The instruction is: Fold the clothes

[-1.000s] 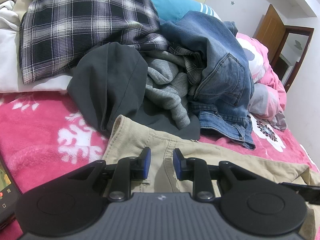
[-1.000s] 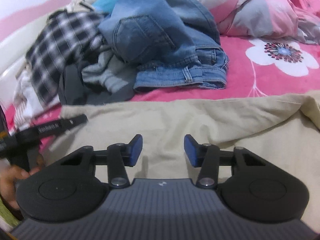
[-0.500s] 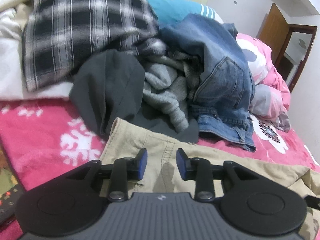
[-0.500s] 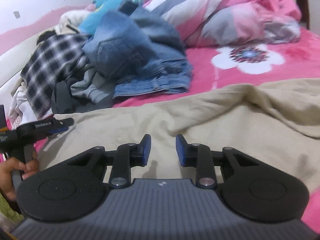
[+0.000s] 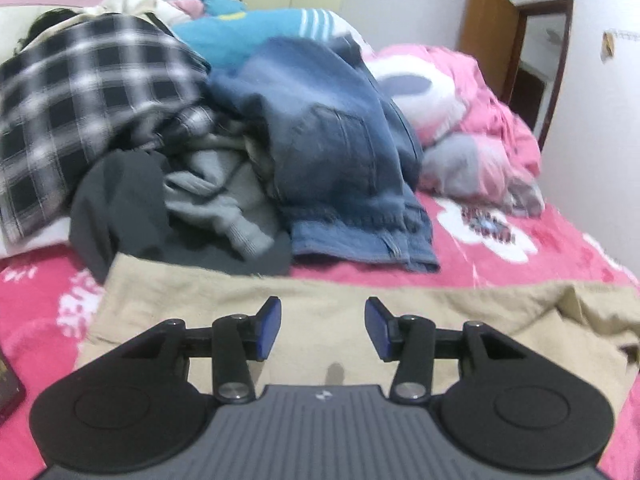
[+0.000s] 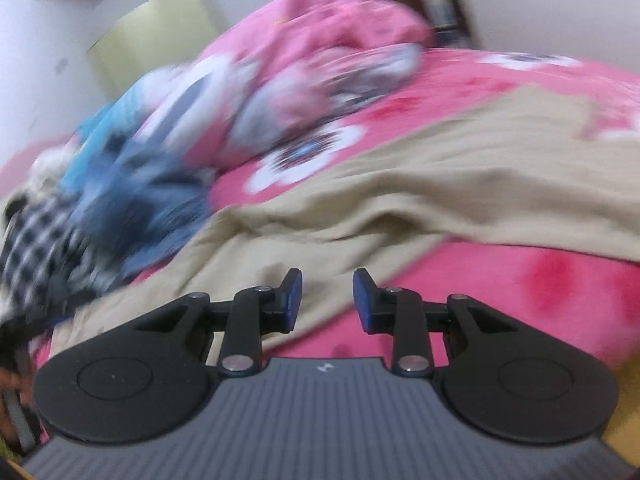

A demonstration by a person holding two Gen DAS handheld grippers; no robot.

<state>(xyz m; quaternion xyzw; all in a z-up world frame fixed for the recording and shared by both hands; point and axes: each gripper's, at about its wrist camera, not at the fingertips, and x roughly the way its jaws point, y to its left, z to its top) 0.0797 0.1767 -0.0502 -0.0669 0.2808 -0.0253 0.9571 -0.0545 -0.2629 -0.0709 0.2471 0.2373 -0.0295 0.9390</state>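
Observation:
Beige trousers (image 5: pixel 328 304) lie spread flat on the pink bed; they also show in the right wrist view (image 6: pixel 460 200). My left gripper (image 5: pixel 323 326) is open and empty, just above the trousers near their left end. My right gripper (image 6: pixel 327 300) is open and empty, over the trousers' near edge where beige cloth meets the pink blanket. The right wrist view is tilted and blurred.
A pile of clothes sits behind the trousers: plaid shirt (image 5: pixel 80 100), dark grey garment (image 5: pixel 120 200), grey sweater (image 5: pixel 216 200), blue jeans (image 5: pixel 340 168). A pink quilt (image 5: pixel 472 120) lies at the back right. A phone edge (image 5: pixel 8 384) shows at the left. The pink flowered blanket (image 6: pixel 520 312) covers the bed.
Both grippers have opened wider. The left gripper has pulled back and risen, showing more of the trousers. The right gripper has swung right and tilted, now over the trousers' near edge.

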